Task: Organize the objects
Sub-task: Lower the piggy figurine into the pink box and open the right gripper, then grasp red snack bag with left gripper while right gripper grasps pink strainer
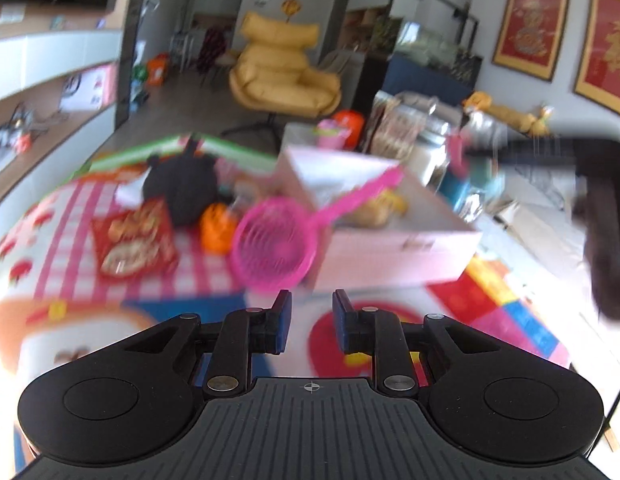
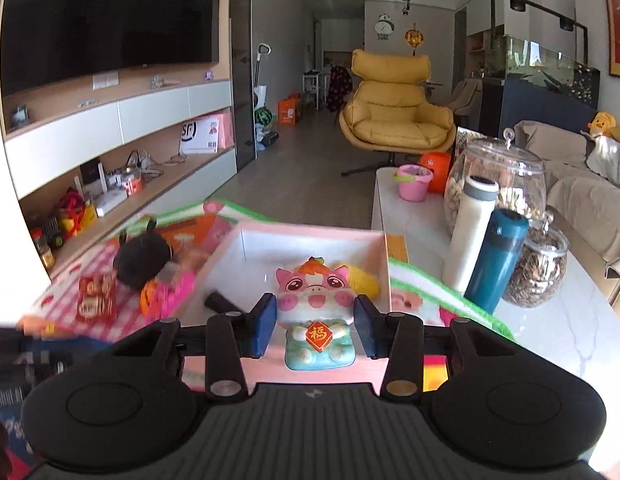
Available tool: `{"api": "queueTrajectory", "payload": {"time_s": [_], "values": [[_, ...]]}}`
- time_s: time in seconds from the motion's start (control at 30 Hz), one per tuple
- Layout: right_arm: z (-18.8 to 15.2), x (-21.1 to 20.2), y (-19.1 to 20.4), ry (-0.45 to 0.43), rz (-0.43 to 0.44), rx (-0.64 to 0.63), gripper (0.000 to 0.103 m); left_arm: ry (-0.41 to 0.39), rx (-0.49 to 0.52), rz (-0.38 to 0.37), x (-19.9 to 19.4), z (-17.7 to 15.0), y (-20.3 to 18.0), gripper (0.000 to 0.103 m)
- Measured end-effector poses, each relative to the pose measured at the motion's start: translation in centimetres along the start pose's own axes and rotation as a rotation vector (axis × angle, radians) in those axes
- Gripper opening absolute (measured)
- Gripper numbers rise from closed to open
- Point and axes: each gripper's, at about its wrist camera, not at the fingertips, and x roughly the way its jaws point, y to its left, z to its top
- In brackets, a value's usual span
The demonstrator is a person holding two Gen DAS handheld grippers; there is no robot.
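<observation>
Right wrist view: right gripper (image 2: 314, 322) pinches a pink-faced plush pig toy (image 2: 316, 312) above the pink cardboard box (image 2: 310, 240) at centre frame; left gripper (image 1: 312, 320), slightly parted, holds nothing, and a pink plastic sieve (image 1: 273, 246) and an orange ball (image 1: 217, 228) wait outside on the checked cloth.

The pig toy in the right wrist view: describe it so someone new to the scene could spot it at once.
Find the open pink box on the floor mat, in front of the white table. Just before its near wall, the right tongs are shut on the pig toy. It alone has a pink smiling face, an orange tuft on top, a pale blue-green body and a red diamond tag with a gold character.
</observation>
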Motion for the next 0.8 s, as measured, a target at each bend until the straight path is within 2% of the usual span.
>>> {"api": "queueTrajectory", "payload": {"time_s": [0.07,0.1,0.13,0.23,0.37,0.5,0.57,0.7,0.8], "values": [[2.1,2.0,0.0,-0.005,0.032,0.022,0.052,0.031,0.014,0.041,0.3,-1.0,0.5,0.024],[2.6,2.8,0.2,-0.009,0.011,0.023,0.073,0.032,0.032,0.065,0.3,-1.3,0.7,0.024],[2.6,3.2,0.5,-0.024,-0.022,0.022,0.087,0.029,0.050,0.087,0.2,-1.5,0.8,0.024],[0.9,3.6,1.4,-0.018,-0.029,-0.002,0.091,0.012,0.054,0.122,-0.3,-1.8,2.1,0.025],[-4.0,3.4,2.2,0.051,-0.073,-0.050,0.096,-0.030,0.006,0.155,-0.7,-0.7,4.6,0.025],[-8.4,3.8,2.3,0.158,-0.077,-0.038,0.101,-0.106,0.094,0.170,0.9,2.9,7.4,0.027],[-9.8,4.3,2.7,0.196,-0.071,-0.040,0.103,-0.135,0.080,0.164,2.0,5.0,9.6,0.027],[-12.0,5.0,4.0,0.209,-0.082,-0.085,0.103,-0.062,-0.052,0.101,4.7,8.4,15.3,0.027],[-12.2,5.1,4.4,0.217,-0.070,-0.104,0.103,-0.022,-0.125,0.087,6.1,8.8,18.5,0.027]]}}
